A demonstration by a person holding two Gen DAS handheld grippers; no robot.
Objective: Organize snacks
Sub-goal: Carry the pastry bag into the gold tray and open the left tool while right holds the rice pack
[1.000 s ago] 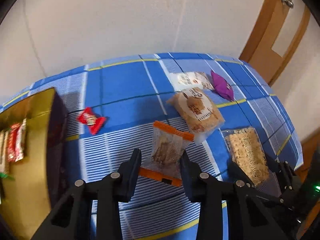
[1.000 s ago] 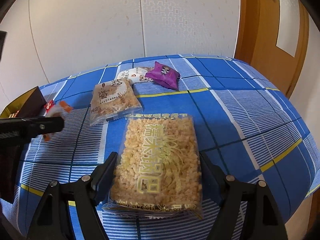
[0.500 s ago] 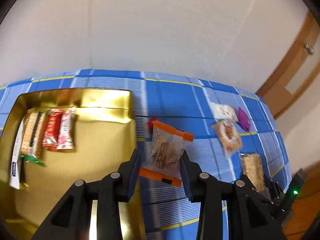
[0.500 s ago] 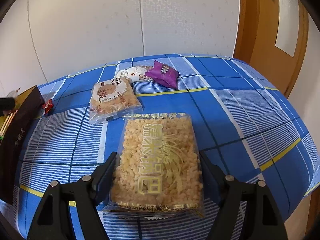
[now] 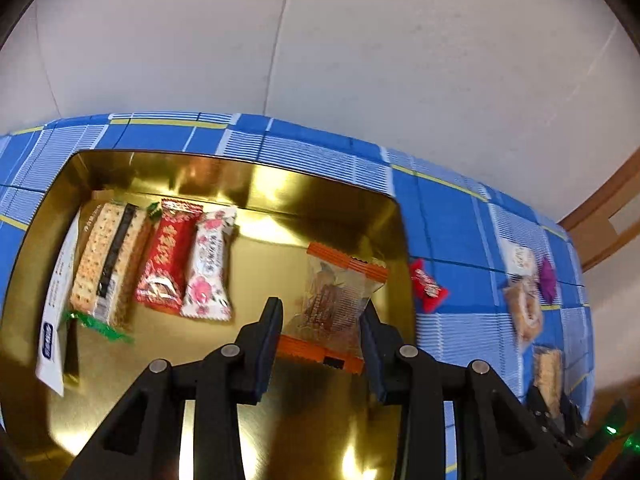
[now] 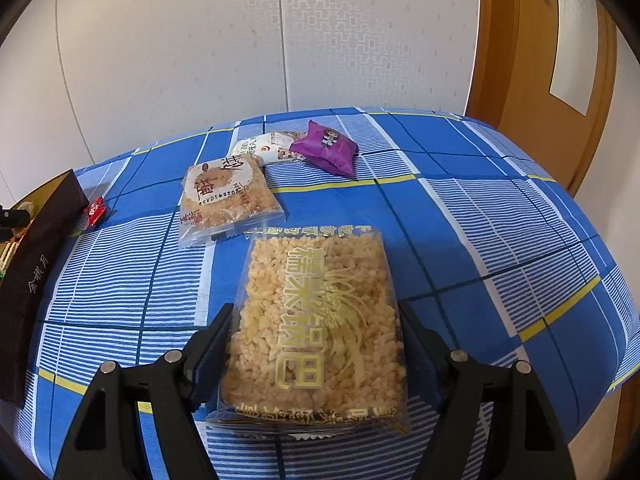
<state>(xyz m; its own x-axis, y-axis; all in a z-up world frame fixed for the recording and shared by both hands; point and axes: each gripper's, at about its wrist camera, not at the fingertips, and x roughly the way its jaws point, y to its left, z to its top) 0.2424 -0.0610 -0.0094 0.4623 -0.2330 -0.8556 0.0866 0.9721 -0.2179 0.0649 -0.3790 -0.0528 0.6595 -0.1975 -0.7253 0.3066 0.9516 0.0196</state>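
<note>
Hovering over the gold tin (image 5: 120, 380), the left gripper (image 5: 322, 322) had its jaws pinching an orange-edged clear snack packet (image 5: 338, 304) held above the tin's right half. Inside the tin, at left: a cracker pack (image 5: 106, 260), a red bar (image 5: 168, 256), a floral white bar (image 5: 210, 266). The right gripper (image 6: 316, 344) had its jaws set wide against both sides of a puffed-rice pack (image 6: 320, 320) over the blue checked tabletop (image 6: 500, 220). Farther back lay a round-cake packet (image 6: 226, 196), a purple pouch (image 6: 326, 150) and a small red candy (image 6: 95, 210).
</note>
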